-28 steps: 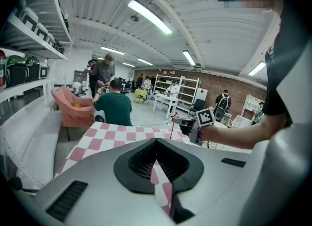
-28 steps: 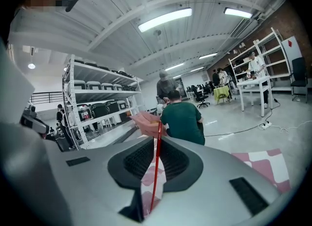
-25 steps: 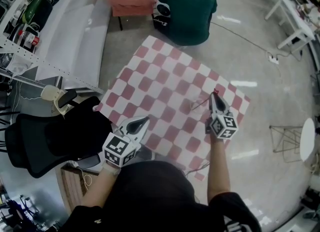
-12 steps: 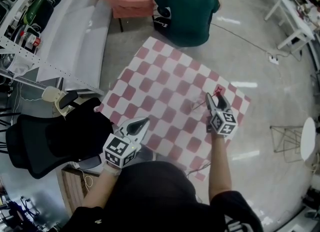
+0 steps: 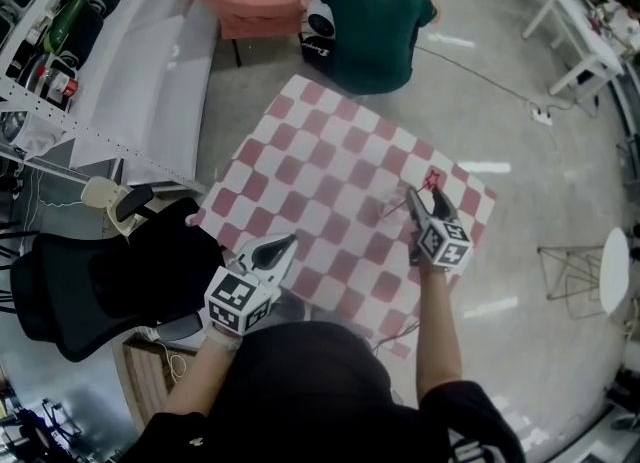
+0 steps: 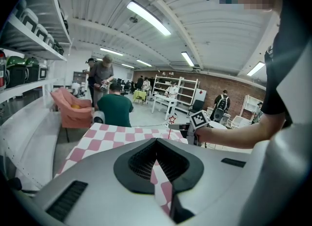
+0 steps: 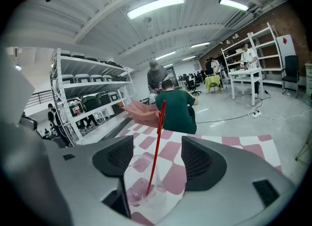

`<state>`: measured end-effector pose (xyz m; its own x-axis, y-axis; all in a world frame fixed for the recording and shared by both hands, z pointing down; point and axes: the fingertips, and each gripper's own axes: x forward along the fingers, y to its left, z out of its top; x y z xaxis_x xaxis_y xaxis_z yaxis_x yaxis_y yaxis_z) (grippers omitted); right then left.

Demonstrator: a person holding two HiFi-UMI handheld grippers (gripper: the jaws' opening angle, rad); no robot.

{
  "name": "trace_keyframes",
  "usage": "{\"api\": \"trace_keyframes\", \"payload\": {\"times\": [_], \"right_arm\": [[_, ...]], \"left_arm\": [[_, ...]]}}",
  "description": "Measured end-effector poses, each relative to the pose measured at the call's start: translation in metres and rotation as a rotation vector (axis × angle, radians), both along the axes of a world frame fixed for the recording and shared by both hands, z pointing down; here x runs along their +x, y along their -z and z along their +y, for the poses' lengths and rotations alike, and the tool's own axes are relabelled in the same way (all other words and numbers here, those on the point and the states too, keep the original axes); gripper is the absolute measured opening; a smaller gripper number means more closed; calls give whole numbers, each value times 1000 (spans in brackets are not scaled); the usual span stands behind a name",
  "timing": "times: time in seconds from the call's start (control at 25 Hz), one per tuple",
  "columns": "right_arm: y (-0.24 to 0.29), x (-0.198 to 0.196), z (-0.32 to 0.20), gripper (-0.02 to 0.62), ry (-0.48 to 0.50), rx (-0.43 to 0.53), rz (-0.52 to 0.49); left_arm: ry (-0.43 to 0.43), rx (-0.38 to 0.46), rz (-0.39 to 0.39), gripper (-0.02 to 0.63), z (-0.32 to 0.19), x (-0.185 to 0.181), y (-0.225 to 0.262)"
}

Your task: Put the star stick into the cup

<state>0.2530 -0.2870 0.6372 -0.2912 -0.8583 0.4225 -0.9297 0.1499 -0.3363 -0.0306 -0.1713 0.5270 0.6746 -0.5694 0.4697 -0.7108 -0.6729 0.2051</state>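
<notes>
1. The right claw [image 7: 156, 157] is opening. Its jaws stand spread wide, and the red star stick [image 7: 156, 139] rises in the gap between them. As far as the right gripper view shows, it touches neither pad.
2. The stick's lower end sits inside the clear cup [image 7: 138, 183]. The cup stands on the chequered worktop [image 7: 222, 144], just under the claw's gap and a little toward its left jaw. The stick leans slightly, with its star end above the claw and tipped away from it.
3. Judged from this, the placing itself looks done. The step in hand is letting go cleanly.
4. To do it well, the jaws should stay fully spread while the claw draws back along its own line and lifts. It should not swing sideways, so neither pad brushes the stick.
5. The cup looks light and the stick is tall. A nudge high on the stick could tip the cup or flick the stick out. The left jaw hangs nearest the cup's rim, so that side needs the most room.
6. The left claw [image 6: 156, 142] is pressed together with nothing in it. It is held low over the near edge of the worktop, well apart from the right claw and on its left. It has no part in this step and does best keeping clear.
</notes>
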Motion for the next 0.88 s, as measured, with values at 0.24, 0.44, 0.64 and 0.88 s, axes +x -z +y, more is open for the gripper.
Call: {"api": "trace_keyframes", "payload": {"times": [0.24,0.44,0.64,0.88], "right_arm": [[24,-4,16,302,0,34,9],[56,-22,37,299,27,51,29],[87,-33,64,171,22,109,74],[118,-52,97,59,14,165,85]], "left_arm": [[-42,14,19,41,-4,8,5],[-91,33,46,41,-10,17,14],[-157,56,77,41,-12,30,23],[-212,74,109,41,-11,37,33]]}}
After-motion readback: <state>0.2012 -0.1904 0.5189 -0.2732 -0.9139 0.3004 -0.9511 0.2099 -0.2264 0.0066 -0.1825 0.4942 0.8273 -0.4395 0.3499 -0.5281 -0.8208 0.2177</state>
